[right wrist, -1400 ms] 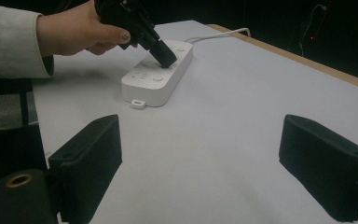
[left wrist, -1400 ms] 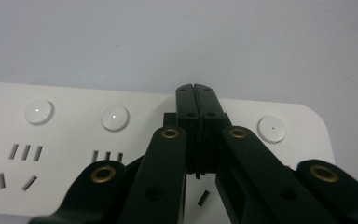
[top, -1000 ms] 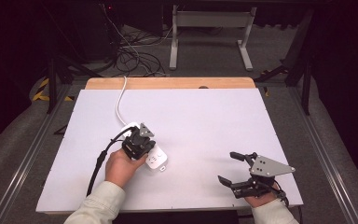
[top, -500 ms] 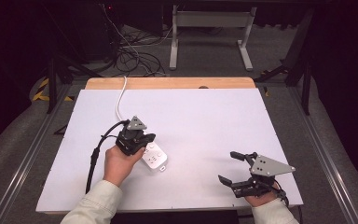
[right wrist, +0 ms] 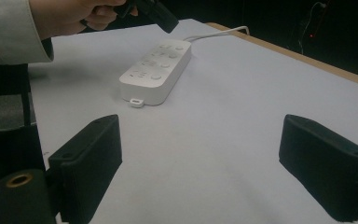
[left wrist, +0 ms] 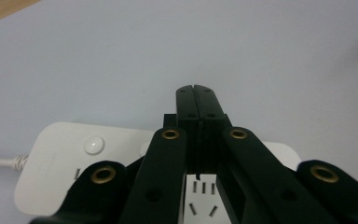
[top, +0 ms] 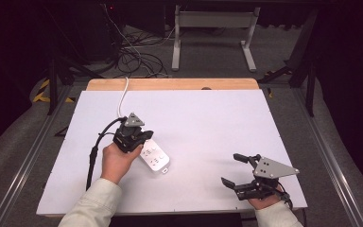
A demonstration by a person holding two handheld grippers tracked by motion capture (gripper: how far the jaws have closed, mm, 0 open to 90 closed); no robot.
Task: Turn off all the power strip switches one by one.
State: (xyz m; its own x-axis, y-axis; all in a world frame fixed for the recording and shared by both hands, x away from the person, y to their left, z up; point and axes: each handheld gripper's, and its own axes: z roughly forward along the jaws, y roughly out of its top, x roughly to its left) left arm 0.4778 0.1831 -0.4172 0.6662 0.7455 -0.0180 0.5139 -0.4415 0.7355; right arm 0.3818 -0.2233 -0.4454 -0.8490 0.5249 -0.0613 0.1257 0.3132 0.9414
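Note:
A white power strip [top: 155, 158] lies flat on the white table sheet [top: 208, 123], left of the middle, with its white cord [top: 122, 97] running to the far edge. My left gripper [top: 147, 136] hovers just above the strip's cord end, jaws pressed together with nothing between them. In the left gripper view the shut tips [left wrist: 196, 93] hang over the strip [left wrist: 60, 158], whose sockets and round button show below. My right gripper [top: 230, 168] rests open near the front right edge. In its own view the gripper [right wrist: 205, 158] faces the strip [right wrist: 156, 70], a good way off.
The wooden table edge [top: 170, 84] shows beyond the sheet. The left gripper's black cable [top: 94, 156] trails along the left forearm. On the floor behind the table are tangled cables [top: 137, 59] and a white desk frame [top: 212, 28].
The left gripper has lifted slightly and shifted a little away from the strip's middle toward its cord end. The right gripper has stayed put.

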